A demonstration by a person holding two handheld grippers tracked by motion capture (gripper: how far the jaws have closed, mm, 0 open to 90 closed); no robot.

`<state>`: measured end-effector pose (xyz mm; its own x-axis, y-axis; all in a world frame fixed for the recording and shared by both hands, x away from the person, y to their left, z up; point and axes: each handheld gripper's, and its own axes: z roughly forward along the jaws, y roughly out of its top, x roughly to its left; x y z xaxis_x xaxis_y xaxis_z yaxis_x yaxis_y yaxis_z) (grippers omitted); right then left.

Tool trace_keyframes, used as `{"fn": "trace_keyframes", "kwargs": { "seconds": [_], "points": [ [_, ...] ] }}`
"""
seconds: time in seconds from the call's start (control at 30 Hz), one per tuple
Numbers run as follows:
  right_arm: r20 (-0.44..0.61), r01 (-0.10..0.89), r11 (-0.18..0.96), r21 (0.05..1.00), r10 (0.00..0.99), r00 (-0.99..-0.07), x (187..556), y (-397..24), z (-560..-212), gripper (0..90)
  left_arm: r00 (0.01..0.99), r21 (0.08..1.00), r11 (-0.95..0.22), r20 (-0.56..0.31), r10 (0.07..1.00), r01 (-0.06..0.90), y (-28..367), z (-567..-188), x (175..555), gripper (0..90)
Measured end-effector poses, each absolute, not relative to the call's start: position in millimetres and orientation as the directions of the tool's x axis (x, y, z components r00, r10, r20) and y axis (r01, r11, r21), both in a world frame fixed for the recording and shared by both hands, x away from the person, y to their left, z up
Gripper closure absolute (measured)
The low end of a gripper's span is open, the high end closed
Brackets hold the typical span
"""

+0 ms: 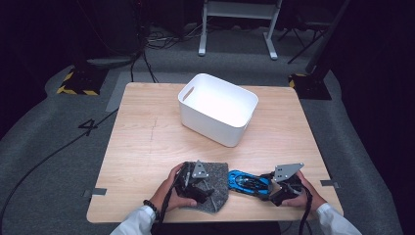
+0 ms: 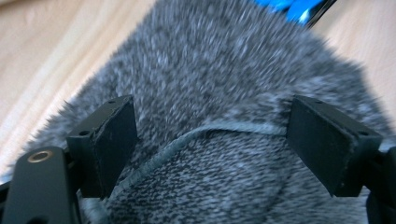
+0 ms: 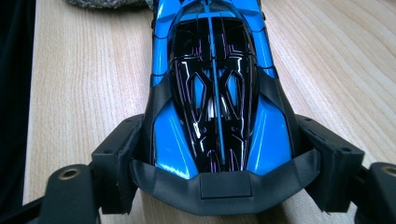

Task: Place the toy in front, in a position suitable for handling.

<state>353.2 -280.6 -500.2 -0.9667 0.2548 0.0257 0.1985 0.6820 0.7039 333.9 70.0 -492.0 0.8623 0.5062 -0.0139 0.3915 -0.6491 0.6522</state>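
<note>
Claws are sitting low on the near edge of the tabletop (image 1: pixel 147 142), each one busy with its own thing. The right claw (image 3: pixel 224 158) is clasping the tail of the blue toy car (image 3: pixel 212 93): in the right gripper view its two black pads are pressing against the car's flanks just ahead of the black rear wing, so the car is being held along its length with its nose pointing away from the hand. That grip at the widest, flattest part is probably why the car is staying square between the pads rather than twisting.

The left claw (image 2: pixel 210 140) is standing released, its pads spread wide over the grey felt cloth (image 2: pixel 224 70) and pressing on nothing; a stitched seam of the cloth is running between them. Judging from this, it is lining up on the raised fold, since a flat cloth gives the pads little to pinch elsewhere.

In the high view the cloth (image 1: pixel 218 171) is lying under the left claw (image 1: pixel 195 183), and the car (image 1: pixel 247 182) is resting just beside its right edge, with the right claw (image 1: pixel 274 188) behind it. Well beyond both, toward the far side, the white bin (image 1: pixel 218 110) is standing open, a likely place for them.
</note>
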Motion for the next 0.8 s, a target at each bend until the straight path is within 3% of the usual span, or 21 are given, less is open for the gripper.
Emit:
{"fn": "trace_keyframes", "kwargs": {
  "seconds": [0.8],
  "points": [
    [0.017, 0.099, 0.723, 0.684, 0.119, -0.993, 359.0, -261.8, -498.2, 24.4, 0.819, 0.669, -0.604, -0.013, 0.574, 0.434, 107.4, -500.3, 362.3, 15.7]
  ]
}}
